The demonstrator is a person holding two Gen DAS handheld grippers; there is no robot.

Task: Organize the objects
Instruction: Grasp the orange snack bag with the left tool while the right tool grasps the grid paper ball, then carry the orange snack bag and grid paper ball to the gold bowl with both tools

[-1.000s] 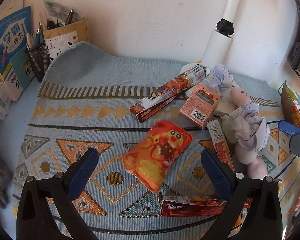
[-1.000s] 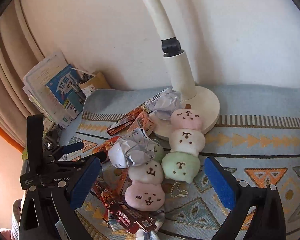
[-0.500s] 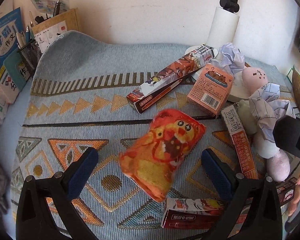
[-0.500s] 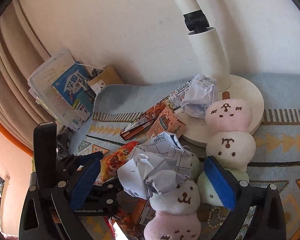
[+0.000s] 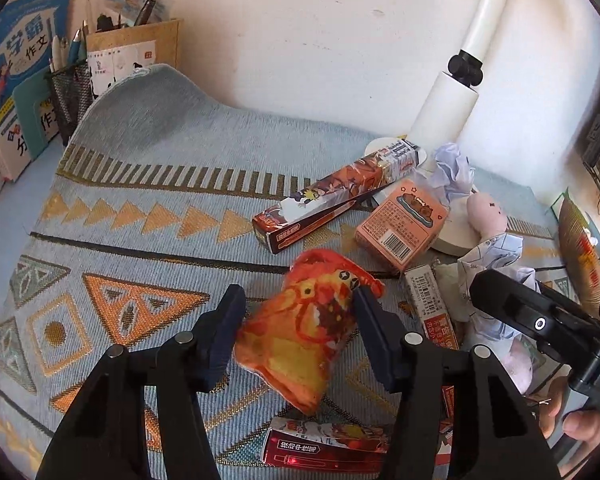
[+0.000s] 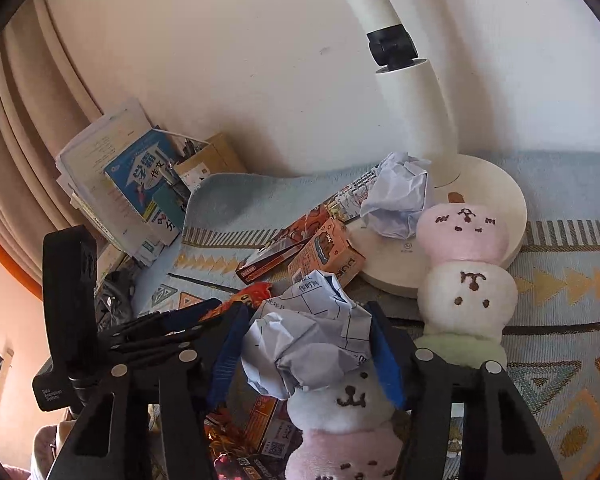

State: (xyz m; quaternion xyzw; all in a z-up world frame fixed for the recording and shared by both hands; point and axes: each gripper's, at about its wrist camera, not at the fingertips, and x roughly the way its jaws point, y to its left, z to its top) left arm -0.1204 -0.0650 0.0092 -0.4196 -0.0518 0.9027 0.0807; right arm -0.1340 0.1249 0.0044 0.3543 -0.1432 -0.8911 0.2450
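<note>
Snack bag (image 5: pixel 308 332), orange, sits low centre in the left view, squeezed between the left gripper (image 5: pixel 300 320) fingers, lying on the patterned cloth (image 5: pixel 140 184). In the right view, lower centre, the right gripper (image 6: pixel 304 344) is clamped on a crumpled paper ball (image 6: pixel 304 340) resting atop a plush toy (image 6: pixel 340 400). Both grips look set for lifting the clutter clear. Further back, boxes lean against the lamp base (image 6: pixel 496 216); books (image 5: pixel 16 52) stand upper left.

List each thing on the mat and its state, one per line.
Left tool: shut on orange snack bag.
Right tool: shut on printed paper ball.
Long comic box: lying flat, end resting on lamp base.
Orange carton: lying tilted.
</note>
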